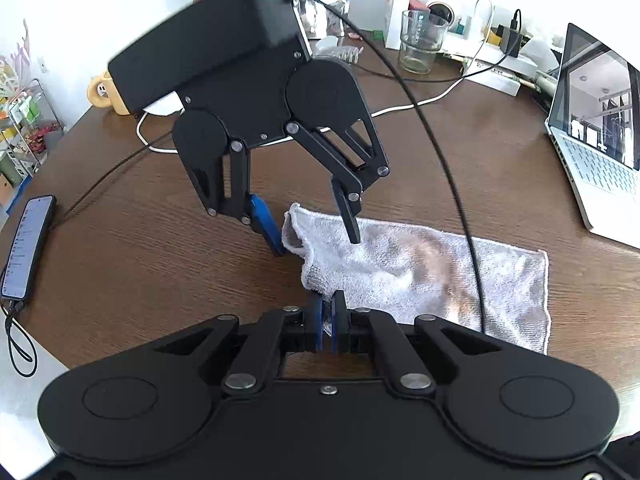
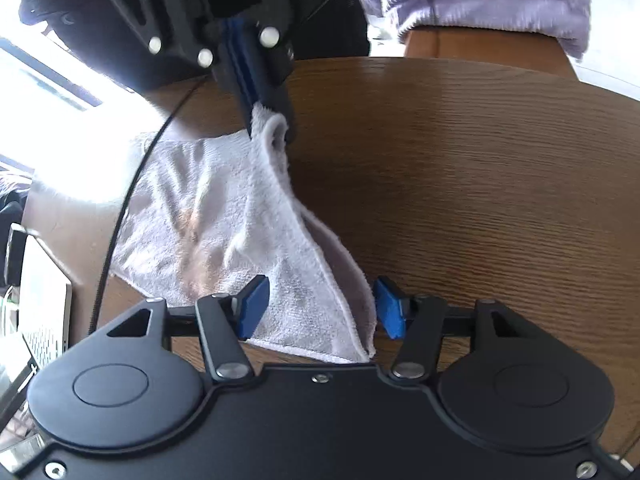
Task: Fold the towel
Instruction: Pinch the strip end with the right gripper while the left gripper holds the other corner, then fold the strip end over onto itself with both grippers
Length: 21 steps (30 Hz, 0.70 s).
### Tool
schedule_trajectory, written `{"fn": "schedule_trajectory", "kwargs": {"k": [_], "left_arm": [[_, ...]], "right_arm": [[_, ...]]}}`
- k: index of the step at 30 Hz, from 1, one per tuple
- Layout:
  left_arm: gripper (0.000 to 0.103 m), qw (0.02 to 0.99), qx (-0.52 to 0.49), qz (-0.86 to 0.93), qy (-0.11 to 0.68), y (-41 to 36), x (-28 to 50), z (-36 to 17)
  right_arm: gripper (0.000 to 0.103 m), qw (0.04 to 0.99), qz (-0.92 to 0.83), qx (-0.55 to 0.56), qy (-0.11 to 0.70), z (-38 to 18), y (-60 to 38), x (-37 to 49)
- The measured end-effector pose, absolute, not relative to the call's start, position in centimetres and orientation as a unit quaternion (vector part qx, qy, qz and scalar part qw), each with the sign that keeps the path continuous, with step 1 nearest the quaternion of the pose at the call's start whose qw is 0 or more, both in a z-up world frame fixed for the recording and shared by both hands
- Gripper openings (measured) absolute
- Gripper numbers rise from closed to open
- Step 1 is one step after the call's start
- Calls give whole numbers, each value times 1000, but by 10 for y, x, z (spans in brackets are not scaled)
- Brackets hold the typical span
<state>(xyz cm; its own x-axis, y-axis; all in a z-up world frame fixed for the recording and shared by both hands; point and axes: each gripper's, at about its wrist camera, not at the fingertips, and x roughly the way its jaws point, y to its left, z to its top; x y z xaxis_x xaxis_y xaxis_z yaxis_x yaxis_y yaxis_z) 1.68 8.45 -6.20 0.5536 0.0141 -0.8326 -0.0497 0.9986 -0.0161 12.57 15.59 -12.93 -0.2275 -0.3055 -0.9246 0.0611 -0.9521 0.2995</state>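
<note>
Two grippers, left gripper (image 1: 328, 312) pinching towel (image 1: 420, 276) corner, right gripper (image 2: 320, 308) spread astride edge

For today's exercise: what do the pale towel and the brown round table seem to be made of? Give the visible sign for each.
The pale grey towel looks like cotton terry: fuzzy looped pile, hemmed edges. The brown round table looks like wood or wood veneer, satin finish: fine grain lines, soft sheen. Which of the two cannot be told.

Strong daylight is admitted from the far side; the wall (image 1: 120, 20) is blown out. Glare is thrown on the table (image 2: 460, 92). Edges are bent by fisheye distortion, and near parts are blurred.
</note>
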Motion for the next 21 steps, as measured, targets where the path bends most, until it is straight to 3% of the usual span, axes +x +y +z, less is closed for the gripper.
{"fn": "schedule_trajectory", "kwargs": {"k": [1,2,4,5,8,21], "left_arm": [[4,882,-17,15,470,83,17,-61],[4,883,-16,13,469,82,17,-60],[4,884,-14,7,467,79,17,-59],[4,885,-14,4,466,78,18,-59],[4,886,-10,-1,464,75,16,-59],[4,883,12,-3,468,75,6,-57]], "right_arm": [[47,126,-775,611,-100,-131,156,125],[42,133,-773,612,-99,-132,156,125],[16,149,-769,614,-98,-134,157,124],[13,153,-767,615,-99,-135,157,125],[7,136,-765,619,-116,-136,159,136],[6,4,-777,619,-111,-89,124,154]]}}
